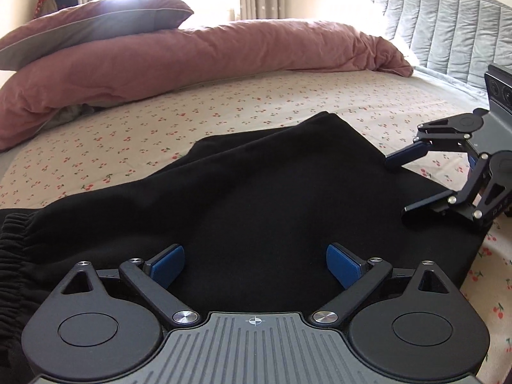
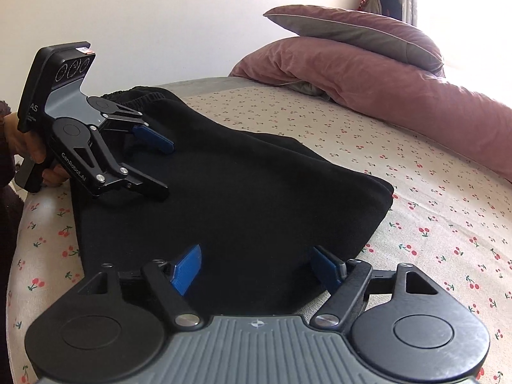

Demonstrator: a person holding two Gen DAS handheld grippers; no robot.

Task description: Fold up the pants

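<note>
Black pants (image 1: 256, 176) lie folded on the cherry-print bed sheet (image 1: 192, 118), with the elastic waistband (image 1: 12, 256) at the left edge of the left wrist view. My left gripper (image 1: 256, 265) stands open just over the near part of the fabric, and nothing is pinched between its blue pads (image 1: 166, 265). My right gripper (image 1: 400, 188) comes in from the right, open at the pants' right edge. In the right wrist view the pants (image 2: 256, 192) fill the middle. There the right gripper (image 2: 256, 265) is open over the near edge. The left gripper (image 2: 166, 169) is open near the waistband (image 2: 140, 96).
A pink duvet (image 1: 192, 60) and a pillow (image 1: 96, 28) are heaped along the far side of the bed. A grey quilted headboard (image 1: 448, 32) rises at the right. A hand (image 2: 32, 147) holds the left gripper at the bed's edge, below a white wall (image 2: 160, 16).
</note>
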